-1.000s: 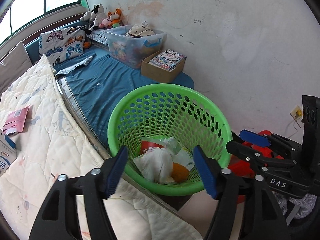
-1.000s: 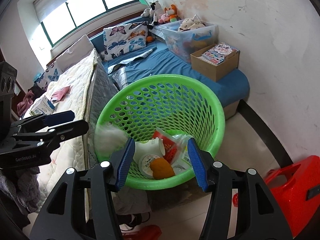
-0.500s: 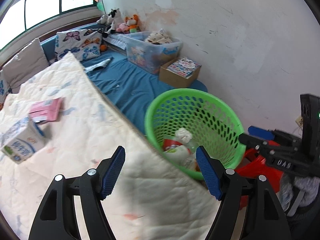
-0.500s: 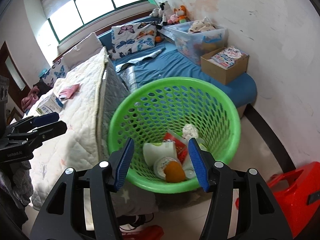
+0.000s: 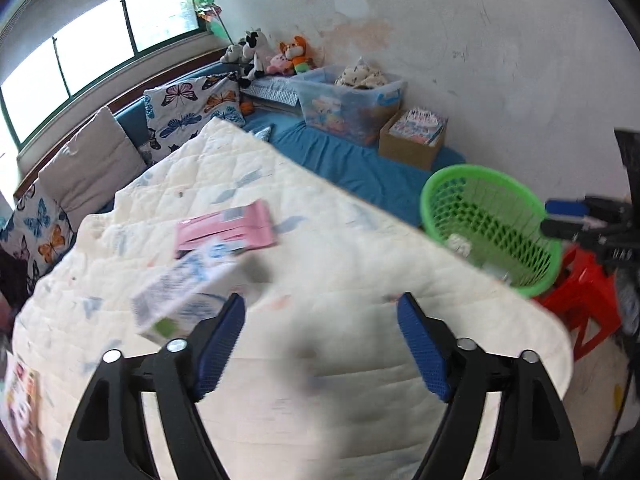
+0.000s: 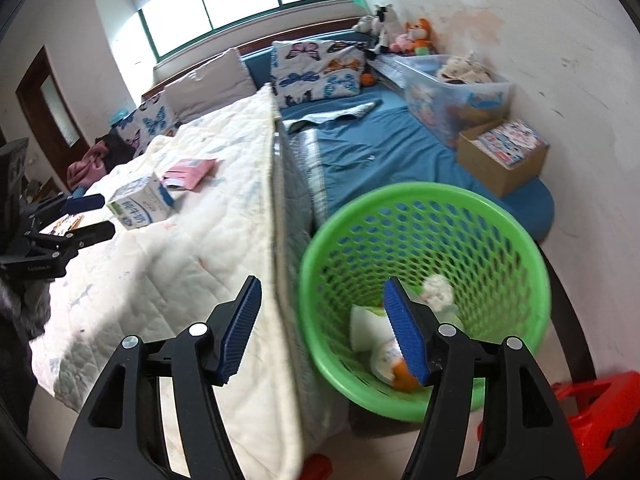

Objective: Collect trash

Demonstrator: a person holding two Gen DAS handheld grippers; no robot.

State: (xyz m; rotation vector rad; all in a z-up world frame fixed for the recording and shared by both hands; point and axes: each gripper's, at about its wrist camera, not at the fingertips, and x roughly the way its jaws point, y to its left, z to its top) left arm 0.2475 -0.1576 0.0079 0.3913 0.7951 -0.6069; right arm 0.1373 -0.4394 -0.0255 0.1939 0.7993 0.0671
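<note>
Hovering: left tool [image 5: 320, 344] over the quilted mattress [image 5: 320, 248], jaws spread wide, holding nothing
Right tool: [image 6: 324, 328] jaws wide apart and empty, straddling the mattress edge and the rim of the green basket [image 6: 532, 248]
Carton: white and blue milk carton [image 6: 140, 204] lying on the mattress, just ahead of the left tool's left finger; blurred in the left wrist view
Pink packet: [image 5: 226, 230] flat on the mattress just beyond the carton
Basket contents: crumpled paper, wrappers and an orange piece [image 6: 402, 370] at the bottom
Basket position: beside the bed, near a red stool [image 5: 580, 300]
</note>
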